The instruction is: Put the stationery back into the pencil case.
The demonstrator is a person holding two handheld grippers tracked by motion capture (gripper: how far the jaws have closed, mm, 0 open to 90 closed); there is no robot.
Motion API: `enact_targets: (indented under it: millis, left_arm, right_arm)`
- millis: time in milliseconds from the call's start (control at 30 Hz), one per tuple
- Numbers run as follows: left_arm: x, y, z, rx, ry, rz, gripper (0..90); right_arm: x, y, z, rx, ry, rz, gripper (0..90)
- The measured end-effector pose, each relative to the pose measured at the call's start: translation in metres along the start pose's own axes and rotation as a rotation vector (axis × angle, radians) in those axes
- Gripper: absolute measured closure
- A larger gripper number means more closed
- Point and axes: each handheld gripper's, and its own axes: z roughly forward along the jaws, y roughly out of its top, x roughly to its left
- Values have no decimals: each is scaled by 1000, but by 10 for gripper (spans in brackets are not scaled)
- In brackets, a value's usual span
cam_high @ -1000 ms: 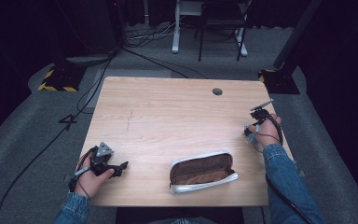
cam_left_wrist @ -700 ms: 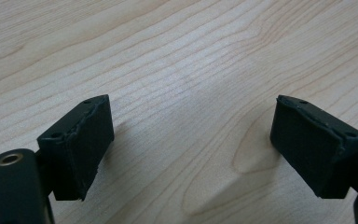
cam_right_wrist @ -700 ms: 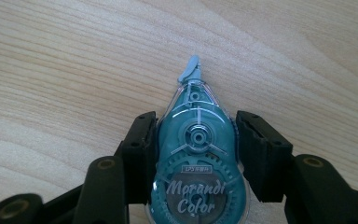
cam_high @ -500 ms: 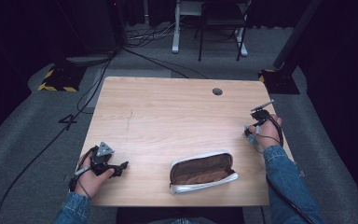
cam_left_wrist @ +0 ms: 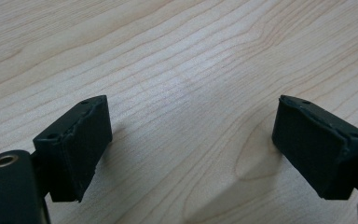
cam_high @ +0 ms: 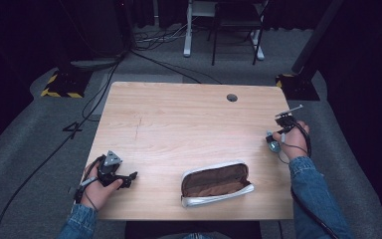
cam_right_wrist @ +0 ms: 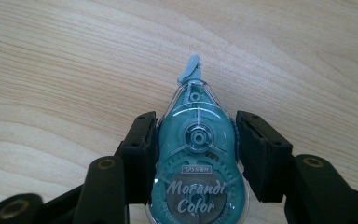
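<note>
The blue-green correction tape (cam_right_wrist: 196,158) has the words "Morandi Color" on its clear round body, in big white letters. Just above those words sits a small dark label, but its letters are too tiny to read. On the grey floor (cam_high: 40,149) to the left of the counter (cam_high: 179,119), a dark mark looks like the number 4.

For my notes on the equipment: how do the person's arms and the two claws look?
Both sleeves are blue denim. The left claw is black with a grey three-cornered plate on top; the right claw has black jaws with brass-coloured rivets. A thin black cable trails from it.
</note>
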Motion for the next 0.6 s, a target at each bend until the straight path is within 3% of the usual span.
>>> enact_targets:
  millis: [233, 600]
  left_arm:
    - [0, 2, 2, 2, -1, 0, 111]
    - [0, 4, 4, 2, -3, 5, 107]
  right_arm:
    - [4, -1, -22, -47, 11, -17, 506]
    - [24, -6, -60, -116, 28, -99, 506]
